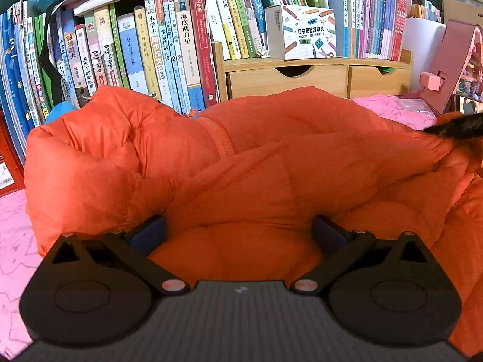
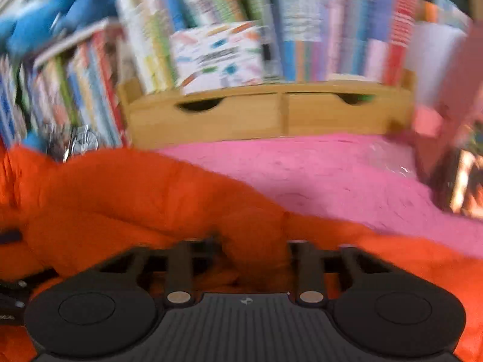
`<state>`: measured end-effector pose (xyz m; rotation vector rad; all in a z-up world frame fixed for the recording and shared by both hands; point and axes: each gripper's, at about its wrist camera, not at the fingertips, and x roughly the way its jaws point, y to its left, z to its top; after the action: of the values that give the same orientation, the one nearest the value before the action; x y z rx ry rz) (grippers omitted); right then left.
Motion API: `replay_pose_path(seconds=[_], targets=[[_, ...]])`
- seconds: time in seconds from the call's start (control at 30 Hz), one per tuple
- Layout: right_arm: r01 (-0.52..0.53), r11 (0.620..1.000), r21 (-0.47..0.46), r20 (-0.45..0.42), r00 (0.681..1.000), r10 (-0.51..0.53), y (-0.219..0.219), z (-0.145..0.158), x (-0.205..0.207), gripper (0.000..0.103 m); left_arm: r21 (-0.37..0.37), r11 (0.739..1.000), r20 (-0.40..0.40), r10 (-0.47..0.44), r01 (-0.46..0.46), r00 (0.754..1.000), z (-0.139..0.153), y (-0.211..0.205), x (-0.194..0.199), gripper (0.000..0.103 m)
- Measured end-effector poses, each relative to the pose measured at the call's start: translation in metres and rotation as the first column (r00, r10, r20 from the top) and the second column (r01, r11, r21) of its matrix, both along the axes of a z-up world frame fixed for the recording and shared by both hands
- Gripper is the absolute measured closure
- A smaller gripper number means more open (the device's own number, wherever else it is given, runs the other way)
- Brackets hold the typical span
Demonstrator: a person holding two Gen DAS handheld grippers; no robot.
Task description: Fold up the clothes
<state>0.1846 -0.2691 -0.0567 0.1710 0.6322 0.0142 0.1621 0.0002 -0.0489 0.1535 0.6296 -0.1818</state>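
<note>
Orange puffer jacket (image 1: 271, 166) lay bunched on pink cloth (image 2: 347, 175) before bookshelf (image 1: 169, 45), left gripper (image 1: 238, 232) spread wide with jacket bulging between its fingers, right gripper (image 2: 256, 253) pinched on a jacket fold, view blurred.

Both views are taken low and close over the orange jacket (image 1: 241, 166), faced toward the shared bookshelf (image 2: 271, 114); the right is blurred.

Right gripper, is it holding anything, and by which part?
The right gripper pinches a bunched fold of the orange jacket; blur hides which part.
</note>
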Motion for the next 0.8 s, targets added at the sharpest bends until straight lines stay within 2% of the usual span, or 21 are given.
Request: replay_pose_path(seconds=[0.07,0.17,0.23,0.37,0.4,0.47,0.5,0.53,0.6,0.63,0.67,0.7,0.8], targets=[[0.081,0.99,0.112,0.012,0.997,-0.082,-0.024,0.008,-0.014,0.088,-0.003,1.0,0.001,-0.008,0.008,1.0,0.0,0.0,-0.001,0.0],[0.183,0.939,0.29,-0.022,0.983,-0.185,-0.06,0.012,-0.031,0.09,0.0,1.0,0.004,-0.03,0.03,1.0,0.0,-0.003,-0.002,0.0],[0.236,0.908,0.346,-0.03,0.97,-0.24,-0.072,0.012,-0.039,0.09,0.003,0.999,0.006,-0.041,0.041,0.999,0.0,-0.004,-0.003,0.0],[0.348,0.87,0.35,0.028,0.924,-0.381,-0.08,0.013,-0.065,0.09,0.0,1.0,0.003,-0.021,0.021,1.0,-0.001,-0.002,-0.001,0.0],[0.396,0.859,0.326,0.046,0.9,-0.433,-0.085,0.013,-0.068,0.099,-0.011,1.0,-0.001,-0.005,0.005,1.0,-0.001,0.001,0.0,0.0],[0.489,0.828,0.275,0.093,0.843,-0.529,-0.1,0.018,-0.085,0.1,-0.035,0.999,-0.006,0.016,-0.016,1.0,-0.001,0.005,0.002,0.0],[0.494,0.825,0.273,0.109,0.836,-0.537,-0.109,0.02,-0.094,0.098,-0.031,0.999,-0.005,0.017,-0.017,1.0,-0.001,0.005,0.002,0.0],[0.46,0.843,0.279,0.129,0.852,-0.508,-0.115,0.023,-0.101,0.095,-0.027,0.999,-0.005,0.018,-0.018,1.0,-0.001,0.004,0.002,0.0],[0.337,0.905,0.261,0.184,0.903,-0.389,-0.113,0.028,-0.112,0.087,-0.014,1.0,-0.003,0.019,-0.019,1.0,-0.001,0.002,0.002,0.0],[0.277,0.928,0.247,0.2,0.923,-0.329,-0.106,0.028,-0.114,0.067,-0.014,1.0,-0.003,0.019,-0.019,1.0,-0.002,0.002,0.001,0.0],[0.213,0.947,0.24,0.205,0.943,-0.263,-0.096,0.026,-0.113,0.053,-0.015,1.0,-0.002,0.019,-0.019,1.0,-0.001,0.002,0.002,0.0],[0.147,0.962,0.231,0.209,0.958,-0.197,-0.087,0.023,-0.112,0.031,-0.014,1.0,-0.002,0.02,-0.02,1.0,-0.001,0.002,0.001,0.0],[-0.007,0.962,0.274,0.18,0.983,-0.044,-0.059,0.01,-0.095,0.025,-0.012,1.0,-0.002,0.023,-0.023,1.0,-0.001,0.002,0.001,0.0]])
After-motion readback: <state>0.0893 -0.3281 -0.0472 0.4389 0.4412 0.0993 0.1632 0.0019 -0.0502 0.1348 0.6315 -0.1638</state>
